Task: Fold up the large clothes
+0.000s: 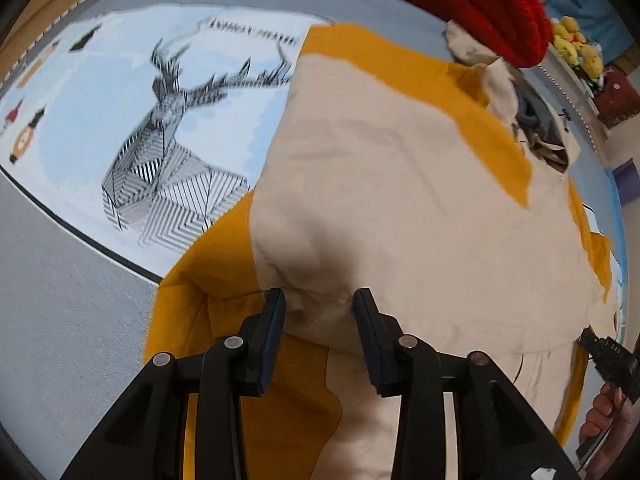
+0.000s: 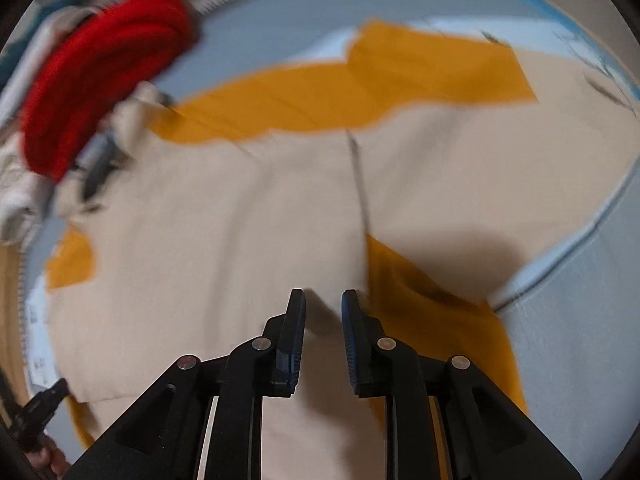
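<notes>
A large beige and mustard-yellow garment (image 1: pixel 400 184) lies spread on the bed and is partly folded over itself; it also fills the right wrist view (image 2: pixel 224 240). My left gripper (image 1: pixel 318 300) is open, its jaws either side of a bunched beige fold at the garment's near edge. My right gripper (image 2: pixel 323 300) is open just above the beige cloth, next to a yellow panel (image 2: pixel 432 320). The right gripper's body (image 1: pixel 608 356) shows at the far right of the left wrist view. The left gripper's body (image 2: pixel 36 412) shows at the lower left of the right wrist view.
The bed cover has a grey border (image 1: pixel 68 320) and a pale blue panel with a striped deer print (image 1: pixel 168 152). A red knitted item (image 1: pixel 472 0) lies at the far side, also in the right wrist view (image 2: pixel 100 76). Yellow plush toys (image 1: pixel 576 44) sit beyond it.
</notes>
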{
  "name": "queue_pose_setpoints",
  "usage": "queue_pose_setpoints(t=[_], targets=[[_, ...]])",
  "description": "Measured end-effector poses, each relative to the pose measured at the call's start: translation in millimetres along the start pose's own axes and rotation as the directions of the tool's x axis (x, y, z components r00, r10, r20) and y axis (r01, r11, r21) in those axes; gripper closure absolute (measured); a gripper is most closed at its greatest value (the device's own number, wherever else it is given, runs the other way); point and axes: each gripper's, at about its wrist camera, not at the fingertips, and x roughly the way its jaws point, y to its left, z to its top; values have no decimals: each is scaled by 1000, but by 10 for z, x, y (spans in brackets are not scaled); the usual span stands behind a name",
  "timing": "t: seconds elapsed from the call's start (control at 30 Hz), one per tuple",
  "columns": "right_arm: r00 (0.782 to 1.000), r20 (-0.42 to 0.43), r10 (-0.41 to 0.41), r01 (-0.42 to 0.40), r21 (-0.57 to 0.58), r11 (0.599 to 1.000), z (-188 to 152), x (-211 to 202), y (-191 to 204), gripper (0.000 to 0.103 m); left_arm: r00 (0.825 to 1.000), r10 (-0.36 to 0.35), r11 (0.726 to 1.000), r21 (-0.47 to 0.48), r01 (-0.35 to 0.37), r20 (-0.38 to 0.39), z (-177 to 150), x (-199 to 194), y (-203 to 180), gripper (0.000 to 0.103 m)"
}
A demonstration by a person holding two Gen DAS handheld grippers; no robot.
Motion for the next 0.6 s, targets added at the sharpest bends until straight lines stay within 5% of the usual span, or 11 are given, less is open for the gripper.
queue_pose_setpoints(t=[0.17,0.2,0.23,0.3,0.47,0.6], targets=[[1000,0,21,-21,30,999,19,14,-62,82,1000,6,1000,-4,-6,5,23,-121,-82,70],[1000,11,20,-20,21,1000,22,-3,-53,85,1000,-1,1000,3,1,21,29,-167,-104,70],[999,30,16,-16,18,1000,22,-33,-63,99,999,-5,1000,18,4,45,45,-224,-130,70],[998,66,-3,2,16,1000,25,-101,-73,102,998,10,999,35,-12,66,51,-247,-142,70],[988,137,-68,57,80,995,114,-247,-217,100,999,27,999,-20,-27,-20,17,-37,21,70],[979,198,46,-56,43,998,141,-382,-116,98,998,45,999,27,-46,40,19,-169,-76,71]])
